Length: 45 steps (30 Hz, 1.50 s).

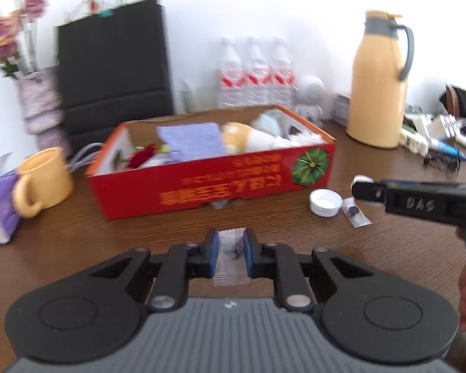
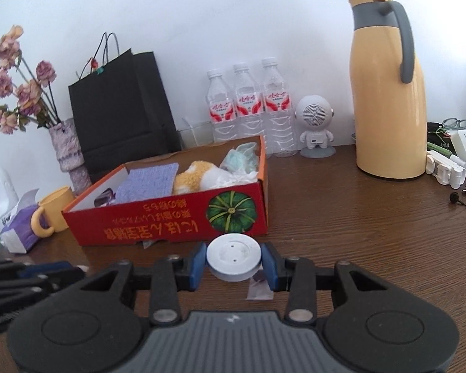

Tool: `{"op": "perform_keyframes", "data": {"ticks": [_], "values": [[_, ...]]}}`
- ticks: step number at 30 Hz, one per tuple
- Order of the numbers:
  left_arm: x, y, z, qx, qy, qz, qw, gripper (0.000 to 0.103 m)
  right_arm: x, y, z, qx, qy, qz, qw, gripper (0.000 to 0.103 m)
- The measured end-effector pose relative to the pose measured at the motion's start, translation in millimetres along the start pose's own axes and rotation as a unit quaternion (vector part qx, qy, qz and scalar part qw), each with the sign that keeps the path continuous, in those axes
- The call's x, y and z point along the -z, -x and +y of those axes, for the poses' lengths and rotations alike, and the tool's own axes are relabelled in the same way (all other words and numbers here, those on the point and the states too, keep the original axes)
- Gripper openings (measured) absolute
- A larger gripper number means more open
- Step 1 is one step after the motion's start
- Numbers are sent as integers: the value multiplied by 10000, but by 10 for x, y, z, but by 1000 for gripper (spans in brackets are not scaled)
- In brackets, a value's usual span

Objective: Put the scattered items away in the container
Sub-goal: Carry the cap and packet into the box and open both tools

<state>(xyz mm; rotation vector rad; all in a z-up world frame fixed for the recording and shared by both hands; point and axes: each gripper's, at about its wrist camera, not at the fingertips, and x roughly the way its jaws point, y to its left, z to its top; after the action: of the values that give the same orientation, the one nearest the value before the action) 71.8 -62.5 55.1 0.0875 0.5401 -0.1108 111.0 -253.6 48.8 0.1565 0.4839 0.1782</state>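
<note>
Both grippers loaded, box (image 1: 220,183) ahead on worktop (image 1: 295,242).
Left gripper (image 1: 230,248) fingers nipped on sachet (image 1: 230,258); right gripper (image 2: 233,264) fingers clamped on white disc (image 2: 233,258). Loose beside box: one cap (image 1: 325,202), one sachet. Three bottles (image 2: 248,105).

I see bare table (image 2: 341,217) right of the red box (image 2: 171,220); the mug (image 2: 54,213) crowds its left, the flask (image 2: 388,108) stands far right.

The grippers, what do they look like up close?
Each gripper, left gripper and right gripper, has black linkage arms with silver rivets, blue finger pads, round black discs, and a ribbed grey body. The right one's side reads "DAS" in handwriting.
</note>
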Motion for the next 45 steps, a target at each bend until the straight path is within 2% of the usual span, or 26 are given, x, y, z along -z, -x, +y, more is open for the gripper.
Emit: {"op": "perform_keyframes", "data": {"ticks": [5,12,19,26,30,33,38,41,43,45], "values": [[165,535,319,-337,251,-300,9987,18,181,395,507,-195,293,-34,9994,38],[486,1039,419,-146,544,-399,9976,18,550,1101,1078,-77,675,-221,9974,38],[690,1435,415,57,606,-517,9968,18,809,1596,1215,-22,725,-140,9973,38],[673,1733,458,26,574,-814,9950,18,780,1925,1245,40,683,-375,9970,38],[570,1726,532,-8,605,-925,9939,18,627,1926,1222,52,673,-446,9967,38],[372,1631,618,59,607,-1030,9928,18,433,1794,1168,41,637,-447,9970,38],[-195,1298,819,98,446,-1318,9902,18,-129,1359,1014,-96,496,-407,9979,38],[-595,956,955,295,359,-1310,9903,18,-546,1008,881,-253,424,-419,9979,38],[-886,675,1017,168,212,-1346,9905,18,-842,719,752,-333,288,-336,9985,38],[-1151,358,1076,-130,155,-1457,9891,18,-1142,392,611,-457,102,-160,9988,38]]}}
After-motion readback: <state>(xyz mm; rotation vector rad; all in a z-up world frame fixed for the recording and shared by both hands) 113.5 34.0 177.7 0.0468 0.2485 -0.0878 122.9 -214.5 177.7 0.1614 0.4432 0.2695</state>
